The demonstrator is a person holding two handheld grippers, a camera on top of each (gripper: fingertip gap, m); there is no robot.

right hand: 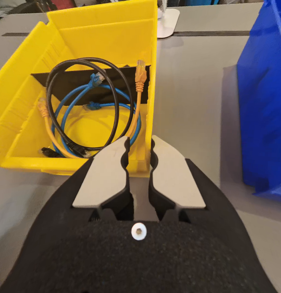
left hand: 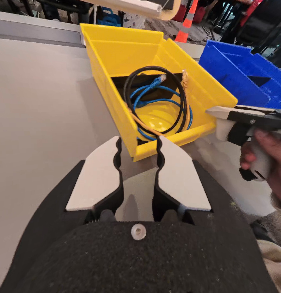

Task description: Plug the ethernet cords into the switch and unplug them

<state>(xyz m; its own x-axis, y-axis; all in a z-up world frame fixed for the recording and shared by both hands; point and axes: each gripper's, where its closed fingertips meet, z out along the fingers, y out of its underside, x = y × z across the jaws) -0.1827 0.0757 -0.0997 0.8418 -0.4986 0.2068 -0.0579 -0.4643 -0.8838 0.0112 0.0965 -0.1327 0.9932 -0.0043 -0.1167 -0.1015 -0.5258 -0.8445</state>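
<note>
A yellow bin (left hand: pixel 120 33) holds three coiled ethernet cords: black (left hand: pixel 128 84), blue (left hand: pixel 157 80) and orange (left hand: pixel 185 79). A flat black panel (right hand: pixel 95 95) stands across the bin behind them; I cannot pick out a switch. My left gripper (left hand: pixel 139 139) is open and empty just before the bin's near wall. My right gripper (right hand: pixel 139 138) is open and empty at the bin's near right corner, by the orange cord (right hand: pixel 140 74). It also shows in the left wrist view (left hand: pixel 215 122), held by a hand. The blue plug (right hand: pixel 97 79) and black plug (right hand: pixel 79 150) show too.
A blue bin (left hand: pixel 239 71) stands right of the yellow bin (right hand: pixel 105 34) and shows in the right wrist view (right hand: pixel 263 111). Both rest on a grey table (right hand: pixel 192 95). A white stand base (right hand: pixel 166 23) sits behind. An orange cone (left hand: pixel 187 20) stands beyond the table.
</note>
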